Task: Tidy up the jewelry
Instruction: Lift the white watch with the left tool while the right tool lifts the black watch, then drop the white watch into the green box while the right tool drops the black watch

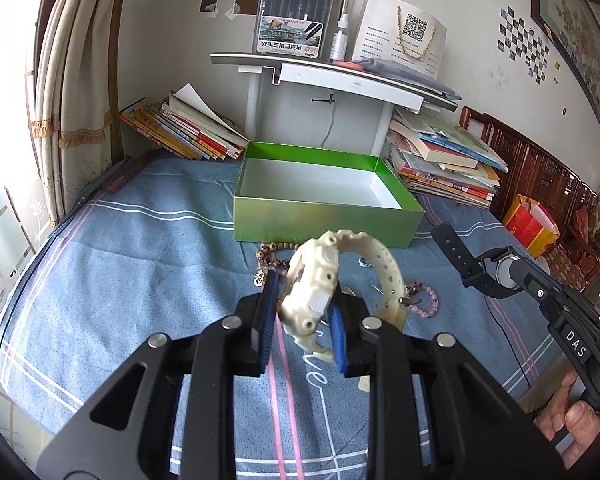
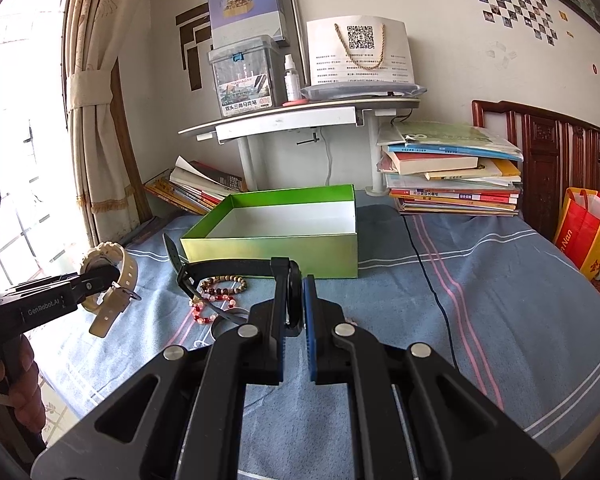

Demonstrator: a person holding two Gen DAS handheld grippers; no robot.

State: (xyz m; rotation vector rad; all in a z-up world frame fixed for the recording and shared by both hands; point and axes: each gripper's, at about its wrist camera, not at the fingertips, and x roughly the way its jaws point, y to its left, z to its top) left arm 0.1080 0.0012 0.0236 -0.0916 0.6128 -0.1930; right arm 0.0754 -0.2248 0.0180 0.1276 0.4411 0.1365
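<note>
My left gripper is shut on a cream-white watch and holds it above the blue bedsheet, in front of the open green box. It also shows in the right wrist view. My right gripper is shut on a black watch, its strap trailing left over the bead bracelets. The black watch also shows in the left wrist view. The green box looks empty inside. Bead bracelets and a small ring lie on the sheet before the box.
Stacks of books flank a white stand behind the box. A black cable runs across the sheet on the right. A red and yellow bag stands beside the bed. A curtain hangs at the left.
</note>
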